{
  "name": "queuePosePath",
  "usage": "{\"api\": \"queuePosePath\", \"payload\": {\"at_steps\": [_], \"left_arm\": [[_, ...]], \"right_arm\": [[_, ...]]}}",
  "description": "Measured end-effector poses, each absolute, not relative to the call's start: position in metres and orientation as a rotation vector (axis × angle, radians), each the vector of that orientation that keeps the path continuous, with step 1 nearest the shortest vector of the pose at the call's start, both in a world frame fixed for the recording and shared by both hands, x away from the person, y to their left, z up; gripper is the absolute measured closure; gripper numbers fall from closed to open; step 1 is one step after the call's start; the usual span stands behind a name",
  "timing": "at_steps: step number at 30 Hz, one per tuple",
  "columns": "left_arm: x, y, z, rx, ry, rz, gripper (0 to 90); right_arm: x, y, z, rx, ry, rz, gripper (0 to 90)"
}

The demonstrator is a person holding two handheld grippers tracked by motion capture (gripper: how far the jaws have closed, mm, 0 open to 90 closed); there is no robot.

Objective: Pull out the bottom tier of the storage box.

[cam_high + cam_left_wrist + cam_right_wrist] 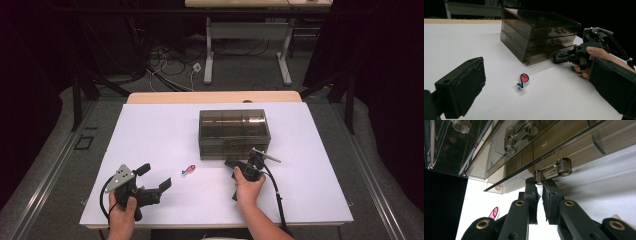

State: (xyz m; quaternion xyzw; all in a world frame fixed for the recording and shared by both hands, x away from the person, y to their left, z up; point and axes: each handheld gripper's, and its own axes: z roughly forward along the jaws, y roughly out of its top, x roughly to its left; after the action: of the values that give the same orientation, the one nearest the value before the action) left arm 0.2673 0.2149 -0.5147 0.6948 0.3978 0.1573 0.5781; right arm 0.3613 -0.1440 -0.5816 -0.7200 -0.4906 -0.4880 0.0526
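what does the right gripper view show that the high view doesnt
Right gripper view alone: the clear bar handle of the bottom drawer up close, with the right gripper shut, its jaw tips right at the handle's near end.

High view alone: the left gripper held open over the white table, the person's forearms, and the floor with cables beyond.

Both: the smoky drawer box, the right gripper at its front, and the small pink fish-shaped piece on the table.

Right gripper (pixel 539 185) tips hide part of the bottom handle (pixel 552 171); fish eraser (pixel 493 213) half hidden behind a jaw; drawer contents indiscernible.
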Motion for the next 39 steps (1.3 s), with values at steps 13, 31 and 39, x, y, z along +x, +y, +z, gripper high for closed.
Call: {"api": "queuePosePath", "payload": {"at_steps": [13,31,39], "left_arm": [[0.266,0.214,-0.514,1.624,0.927,0.371,0.7],[0.266,0.214,-0.513,1.625,0.926,0.373,0.7],[0.266,0.214,-0.513,1.628,0.924,0.374,0.7]], "right_arm": [[0.353,-0.145,-0.582,-2.171,-1.499,-1.496,83.0],[0.347,-0.145,-0.582,-2.165,-1.502,-1.483,83.0],[0.345,-0.146,-0.582,-2.158,-1.511,-1.467,83.0]]}}
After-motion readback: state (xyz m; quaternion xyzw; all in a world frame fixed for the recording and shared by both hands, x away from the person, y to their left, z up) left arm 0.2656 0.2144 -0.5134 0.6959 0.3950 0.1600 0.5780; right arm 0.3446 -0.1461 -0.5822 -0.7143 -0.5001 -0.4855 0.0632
